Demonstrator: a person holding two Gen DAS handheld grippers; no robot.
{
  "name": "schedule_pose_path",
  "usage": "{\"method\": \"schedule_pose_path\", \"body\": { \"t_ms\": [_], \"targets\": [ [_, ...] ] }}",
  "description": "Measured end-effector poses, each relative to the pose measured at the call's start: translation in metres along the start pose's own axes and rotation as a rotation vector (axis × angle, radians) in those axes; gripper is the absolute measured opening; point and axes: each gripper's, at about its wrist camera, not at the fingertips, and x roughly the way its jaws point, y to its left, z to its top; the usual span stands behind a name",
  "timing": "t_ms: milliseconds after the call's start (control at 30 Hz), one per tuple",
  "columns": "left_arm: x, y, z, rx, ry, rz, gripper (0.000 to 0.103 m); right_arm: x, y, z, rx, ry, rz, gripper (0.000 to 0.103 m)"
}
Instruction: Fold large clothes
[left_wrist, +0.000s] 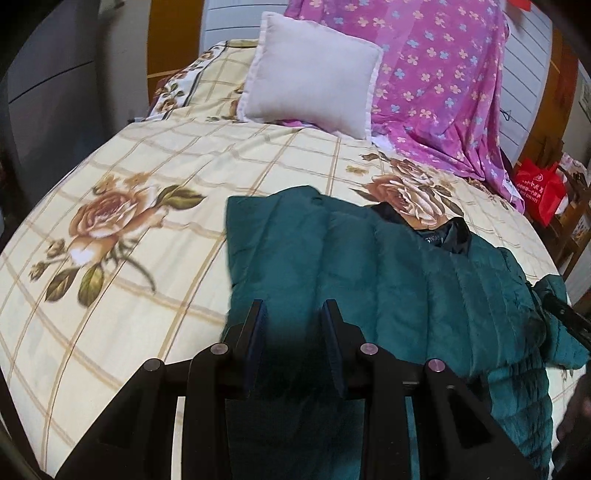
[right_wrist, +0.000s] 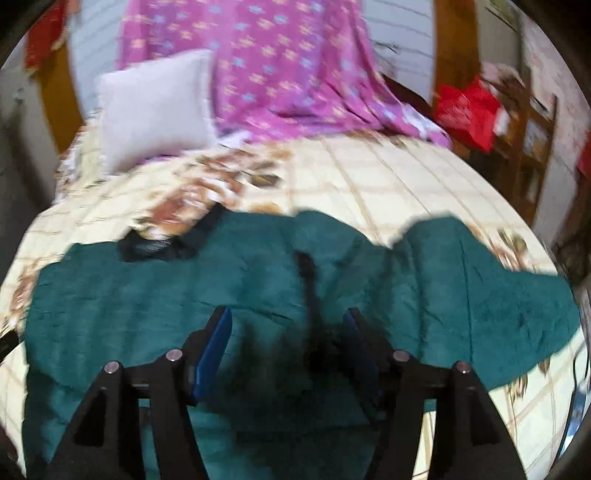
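both fingers (left_wrist: 295, 306) (right_wrist: 288, 315) over teal jacket (left_wrist: 388, 258) (right_wrist: 258, 269) — left pinching fabric

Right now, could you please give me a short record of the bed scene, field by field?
garment: teal quilted jacket, spread across the near part of the bed, dark collar lining showing
surface: cream checked bedspread with rose prints
behind: white pillow leaning beside a purple flowered cloth
beside bed: red bag
left tongs: narrow gap with jacket fabric between the pads, apparently gripped
right tongs: jaws apart above the jacket, nothing held
image quality: right wrist view blurred
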Motion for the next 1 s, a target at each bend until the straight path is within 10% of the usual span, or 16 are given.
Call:
{"method": "schedule_pose_path", "body": {
  "t_ms": [200, 433, 1000],
  "targets": [
    [0.029, -0.019, 0.01, 0.029, -0.005, 0.02, 0.013, 0.034, 0.048, 0.002, -0.109, 0.046, 0.112, 0.066],
    [0.059, -0.025, 0.008, 0.052, 0.04, 0.012, 0.013, 0.087, 0.038, -0.014, -0.068, 0.103, 0.043, 0.067],
    [0.063, -0.026, -0.003, 0.071, 0.01, 0.011, 0.015, 0.058, 0.027, -0.04, -0.101, 0.138, 0.034, 0.071]
  ]
}}
